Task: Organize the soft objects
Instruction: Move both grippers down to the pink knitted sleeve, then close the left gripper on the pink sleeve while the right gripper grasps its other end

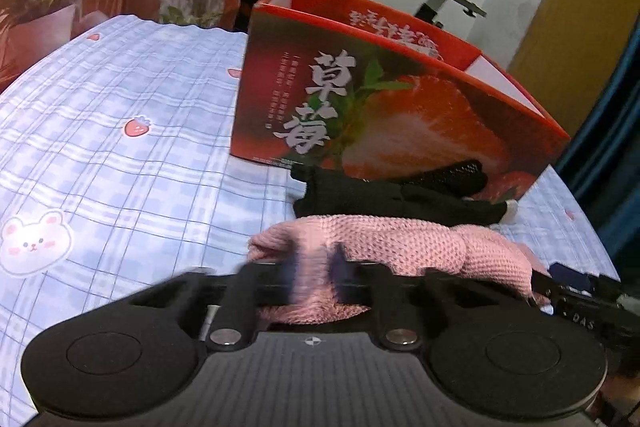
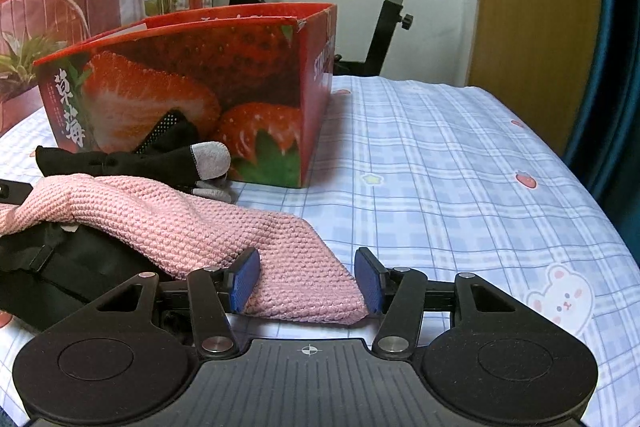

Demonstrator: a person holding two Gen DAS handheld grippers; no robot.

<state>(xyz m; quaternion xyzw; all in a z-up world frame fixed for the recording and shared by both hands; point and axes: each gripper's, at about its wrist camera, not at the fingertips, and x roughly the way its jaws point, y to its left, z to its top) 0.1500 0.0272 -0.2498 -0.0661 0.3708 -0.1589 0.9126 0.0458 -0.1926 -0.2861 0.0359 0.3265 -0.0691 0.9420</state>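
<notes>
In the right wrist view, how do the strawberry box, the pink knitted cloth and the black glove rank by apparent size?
1. strawberry box
2. pink knitted cloth, though it lies nearer the camera, so this is unsure
3. black glove, partly hidden

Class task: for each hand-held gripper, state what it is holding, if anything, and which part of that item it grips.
The left hand-held gripper is shut on one end of the pink knitted cloth. The right hand-held gripper straddles the other end, jaws open, gripping nothing.
</notes>
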